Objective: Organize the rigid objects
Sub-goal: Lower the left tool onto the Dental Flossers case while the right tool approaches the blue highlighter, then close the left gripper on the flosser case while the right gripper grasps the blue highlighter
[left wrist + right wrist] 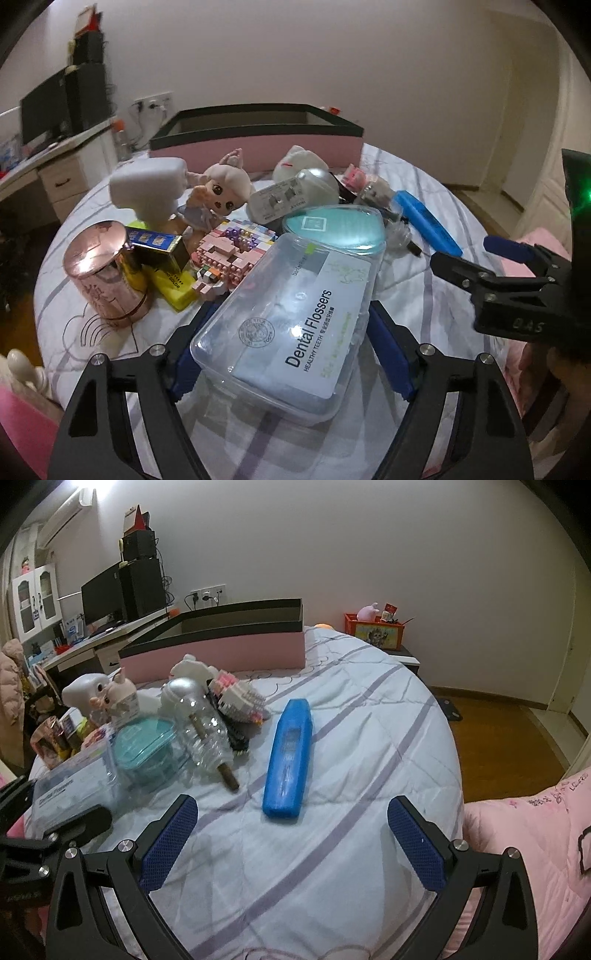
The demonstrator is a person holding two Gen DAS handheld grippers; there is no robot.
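Flosser box (284, 328) sits between left tongs (288, 354) (touching).

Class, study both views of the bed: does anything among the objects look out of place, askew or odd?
Yes. The clear plastic bottle lies on its side with a brown stick poking out of it. The dental flossers box sits tilted, propped on the teal container.

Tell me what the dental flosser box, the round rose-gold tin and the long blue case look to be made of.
Dental flosser box: clear, glossy rigid plastic; the label and contents show through it.
Rose-gold tin: probably polished metal or metallised plastic; its lid mirrors the light.
Blue case: opaque moulded plastic, looking satin rather than glossy.
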